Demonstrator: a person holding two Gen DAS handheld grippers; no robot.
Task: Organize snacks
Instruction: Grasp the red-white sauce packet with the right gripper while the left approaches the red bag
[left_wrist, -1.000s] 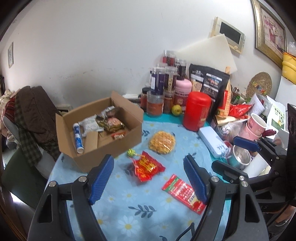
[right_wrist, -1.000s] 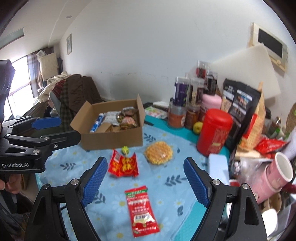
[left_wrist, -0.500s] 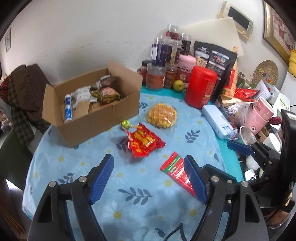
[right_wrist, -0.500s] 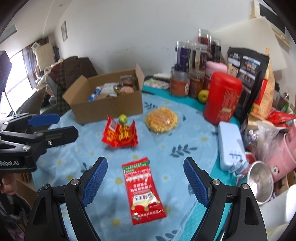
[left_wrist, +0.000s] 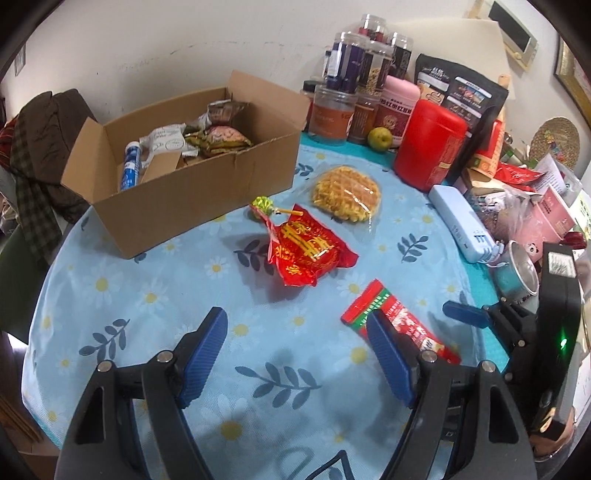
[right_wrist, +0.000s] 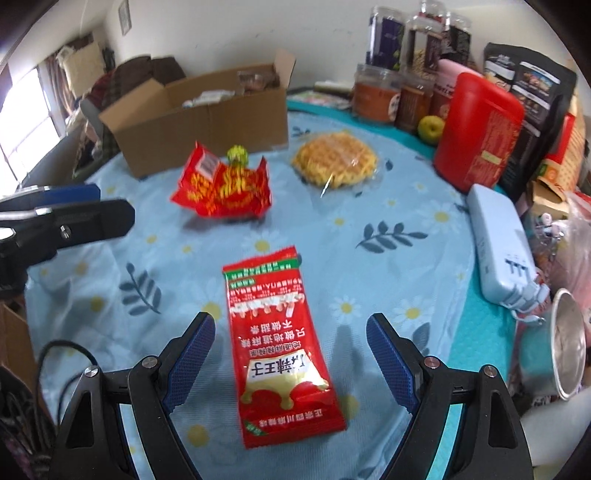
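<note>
R gripper (right_wrist: 290, 354), jaws apart, straddles flat red sachet (right_wrist: 279, 332) w/o contact, prob. for pickup to cardboard box (left_wrist: 192, 192); L gripper (left_wrist: 295, 354) apart, empty.

A matt brown corrugated cardboard box (left_wrist: 192, 184) sits on a soft blue daisy-print cloth tablecloth (left_wrist: 147, 295). The crinkled red foil snack bag (left_wrist: 310, 251) and flat red plastic sachet (right_wrist: 280, 332) look glossy; the small steel cup (right_wrist: 569, 350) shines.

Black-framed left gripper (left_wrist: 297, 354) and right gripper (right_wrist: 291, 360), ribbed blue pads, silver screws
</note>
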